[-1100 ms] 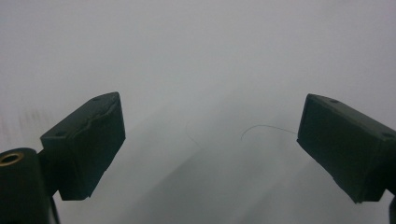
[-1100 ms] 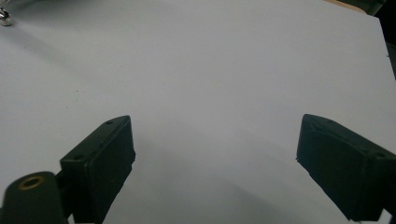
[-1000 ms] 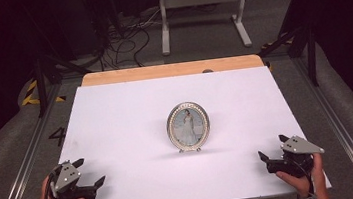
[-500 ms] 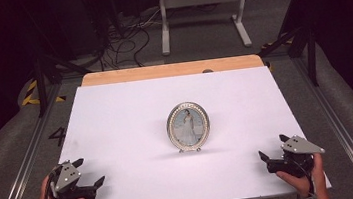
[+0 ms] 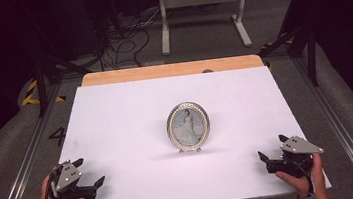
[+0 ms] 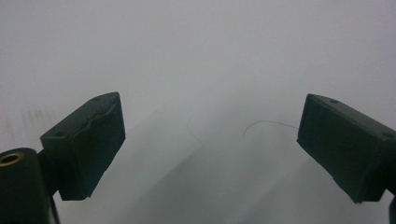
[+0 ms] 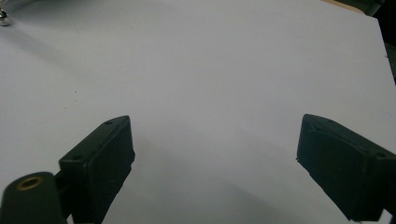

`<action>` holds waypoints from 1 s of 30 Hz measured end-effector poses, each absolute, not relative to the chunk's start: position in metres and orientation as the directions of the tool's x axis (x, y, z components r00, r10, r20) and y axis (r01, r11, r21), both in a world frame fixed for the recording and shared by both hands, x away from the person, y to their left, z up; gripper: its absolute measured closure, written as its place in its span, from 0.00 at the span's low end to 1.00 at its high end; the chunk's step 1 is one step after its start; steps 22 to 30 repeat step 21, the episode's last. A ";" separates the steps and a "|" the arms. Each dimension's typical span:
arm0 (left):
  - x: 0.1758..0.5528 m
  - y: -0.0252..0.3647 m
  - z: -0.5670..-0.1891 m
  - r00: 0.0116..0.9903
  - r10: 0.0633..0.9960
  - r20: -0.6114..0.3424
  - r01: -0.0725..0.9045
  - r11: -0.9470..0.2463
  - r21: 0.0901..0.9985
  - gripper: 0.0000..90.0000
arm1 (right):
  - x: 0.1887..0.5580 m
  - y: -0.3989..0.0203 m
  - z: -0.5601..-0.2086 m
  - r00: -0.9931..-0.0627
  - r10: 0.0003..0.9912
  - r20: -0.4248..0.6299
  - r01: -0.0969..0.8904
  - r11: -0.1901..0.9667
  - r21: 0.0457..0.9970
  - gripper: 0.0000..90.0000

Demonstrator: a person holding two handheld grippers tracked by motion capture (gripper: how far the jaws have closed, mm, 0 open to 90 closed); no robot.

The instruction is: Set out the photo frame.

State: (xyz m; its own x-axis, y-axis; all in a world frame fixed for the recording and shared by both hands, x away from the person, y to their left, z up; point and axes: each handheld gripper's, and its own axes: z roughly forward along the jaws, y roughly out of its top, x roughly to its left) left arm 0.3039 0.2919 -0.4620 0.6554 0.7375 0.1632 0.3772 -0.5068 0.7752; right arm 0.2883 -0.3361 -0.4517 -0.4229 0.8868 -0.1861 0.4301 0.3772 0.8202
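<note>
We see a small oval picture frame (image 5: 188, 127) that stands upright near the middle of the white desk (image 5: 116, 116), on its little feet, with the photo side facing us. It is the thing nearest to our grippers, so we take it as the thing to handle.

The left gripper (image 5: 95, 183) rests at about 8 o'clock from the frame, at the near left corner of the desk, and its jaws stand wide apart with nothing between them. In the left gripper view (image 6: 210, 144) we find only bare white surface and a thin hair between the jaws. The right gripper (image 5: 265, 160) rests at about 4 o'clock from the frame, at the near right corner, also wide open and empty. In the right gripper view (image 7: 215, 168) one foot of the frame (image 7: 3, 18) shows at the top left edge. Both grippers are well apart from the frame.

In our judgement the danger is that the frame tips. It stands on a narrow base, so a push from one jaw high on the rim may knock it backwards. The metal rim also looks smooth, so a grip on the curved edge may slip.

Compared with the pictures from a moment ago, nothing differs that we can notice: the frame and both grippers keep the same places.
</note>
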 end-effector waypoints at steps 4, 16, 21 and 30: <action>0.304 0.291 -0.462 0.656 0.736 0.168 0.376 -0.511 0.773 0.09 | 0.288 -0.336 -0.452 -0.421 0.888 -0.186 0.433 0.377 0.819 0.12; 0.304 0.288 -0.461 0.657 0.735 0.170 0.373 -0.512 0.774 0.09 | 0.289 -0.336 -0.453 -0.416 0.892 -0.178 0.439 0.368 0.820 0.12; 0.304 0.287 -0.461 0.653 0.735 0.181 0.371 -0.519 0.770 0.09 | 0.289 -0.336 -0.453 -0.411 0.895 -0.174 0.443 0.363 0.820 0.12; 0.304 0.287 -0.461 0.653 0.735 0.181 0.371 -0.519 0.770 0.09 | 0.289 -0.336 -0.453 -0.411 0.895 -0.174 0.443 0.363 0.820 0.12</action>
